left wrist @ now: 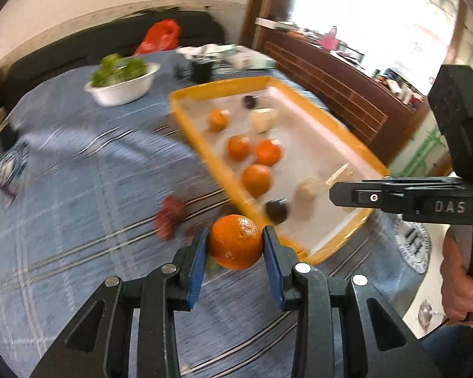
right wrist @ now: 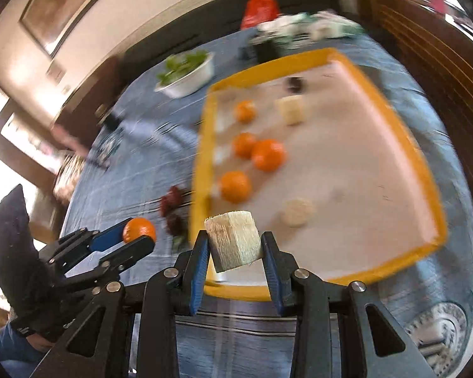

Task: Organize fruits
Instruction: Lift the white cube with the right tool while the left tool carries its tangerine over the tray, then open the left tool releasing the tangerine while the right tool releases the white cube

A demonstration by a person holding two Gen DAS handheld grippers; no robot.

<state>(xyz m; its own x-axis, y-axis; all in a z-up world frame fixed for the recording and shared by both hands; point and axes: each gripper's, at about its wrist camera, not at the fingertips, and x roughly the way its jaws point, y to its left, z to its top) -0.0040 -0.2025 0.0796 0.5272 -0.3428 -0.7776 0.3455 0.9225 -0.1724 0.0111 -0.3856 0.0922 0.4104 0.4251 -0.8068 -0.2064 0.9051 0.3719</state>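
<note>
My left gripper point(left wrist: 235, 242) is shut on an orange point(left wrist: 235, 241), held above the blue tablecloth just left of the yellow-rimmed tray point(left wrist: 205, 138). My right gripper point(right wrist: 233, 245) is shut on a pale fibrous chunk point(right wrist: 233, 243) over the tray's near rim point(right wrist: 236, 291). The tray holds several oranges point(right wrist: 235, 186), pale chunks point(right wrist: 297, 212) and dark fruits point(left wrist: 277, 211). Dark red fruits point(right wrist: 172, 203) lie on the cloth left of the tray. The left gripper with its orange also shows in the right wrist view point(right wrist: 138, 234); the right gripper shows in the left wrist view point(left wrist: 343, 193).
A white bowl of green leaves point(left wrist: 123, 83) stands at the far side of the table. Dark and white clutter point(left wrist: 217, 58) and a red bag point(left wrist: 159, 36) lie behind the tray. A wooden cabinet point(left wrist: 331, 85) stands to the right.
</note>
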